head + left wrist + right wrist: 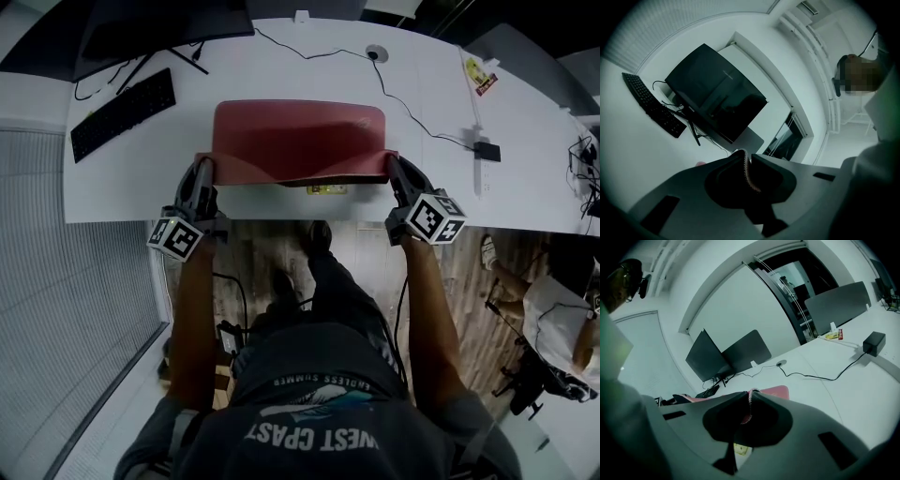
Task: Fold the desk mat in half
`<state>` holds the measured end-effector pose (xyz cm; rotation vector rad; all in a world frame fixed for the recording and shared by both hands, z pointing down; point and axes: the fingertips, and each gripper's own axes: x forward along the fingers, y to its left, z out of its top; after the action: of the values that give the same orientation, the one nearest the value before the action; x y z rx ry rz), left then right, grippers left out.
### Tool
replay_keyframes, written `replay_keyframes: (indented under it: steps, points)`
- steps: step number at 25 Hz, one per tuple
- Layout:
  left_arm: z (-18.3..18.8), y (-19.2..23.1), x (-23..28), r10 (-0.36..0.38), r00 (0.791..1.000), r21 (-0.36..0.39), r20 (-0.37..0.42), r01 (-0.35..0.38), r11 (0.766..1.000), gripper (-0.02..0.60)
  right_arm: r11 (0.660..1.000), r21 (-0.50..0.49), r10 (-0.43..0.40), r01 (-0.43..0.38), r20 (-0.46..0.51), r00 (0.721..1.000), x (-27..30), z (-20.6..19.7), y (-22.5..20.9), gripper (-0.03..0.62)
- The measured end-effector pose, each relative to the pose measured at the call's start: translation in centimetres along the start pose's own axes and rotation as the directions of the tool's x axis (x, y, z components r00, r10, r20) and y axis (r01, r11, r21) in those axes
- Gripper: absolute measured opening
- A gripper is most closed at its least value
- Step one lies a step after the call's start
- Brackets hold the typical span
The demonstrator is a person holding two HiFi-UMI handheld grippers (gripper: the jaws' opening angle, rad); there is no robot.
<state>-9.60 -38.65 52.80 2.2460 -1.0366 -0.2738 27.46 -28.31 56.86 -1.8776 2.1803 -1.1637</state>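
The red desk mat (295, 141) lies on the white desk (525, 202), its near edge raised off the surface and the sheet bowed. My left gripper (204, 169) is shut on the mat's near left corner. In the left gripper view the thin mat edge (746, 171) runs between the closed jaws of that gripper (744, 157). My right gripper (395, 167) is shut on the near right corner. The right gripper view shows the pink mat edge (749, 404) pinched at that gripper (751, 394), with more mat (776, 391) beyond.
A black keyboard (122, 112) and a monitor (159, 28) stand at the desk's back left. A black cable (412, 117) runs to a small adapter (487, 150) on the right. A yellow label (326, 189) lies under the mat's near edge. Another person (562, 309) sits at right.
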Motion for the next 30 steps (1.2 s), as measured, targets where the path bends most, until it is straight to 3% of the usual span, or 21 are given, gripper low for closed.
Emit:
replay_keyframes:
  steps: [8,19,30]
  points:
    - [-1.3,3.6,2.3,0.107,0.994,-0.063,0.032,-0.105,0.992,0.054,0.997,0.076,0.025,-0.024,-0.015,1.000,3.6,0.1,-1.6,0.049]
    - [-3.1,7.5,5.6,0.246,0.969,-0.089,-0.012,-0.246,0.965,0.061,0.989,0.148,-0.014,0.029,-0.103,0.995,7.9,-1.0,-4.5,0.057]
    - [-4.1,8.8,7.3,0.270,0.962,-0.132,-0.039,-0.273,0.953,0.089,0.980,0.171,-0.083,0.107,-0.142,0.986,9.6,-1.7,-5.9,0.075]
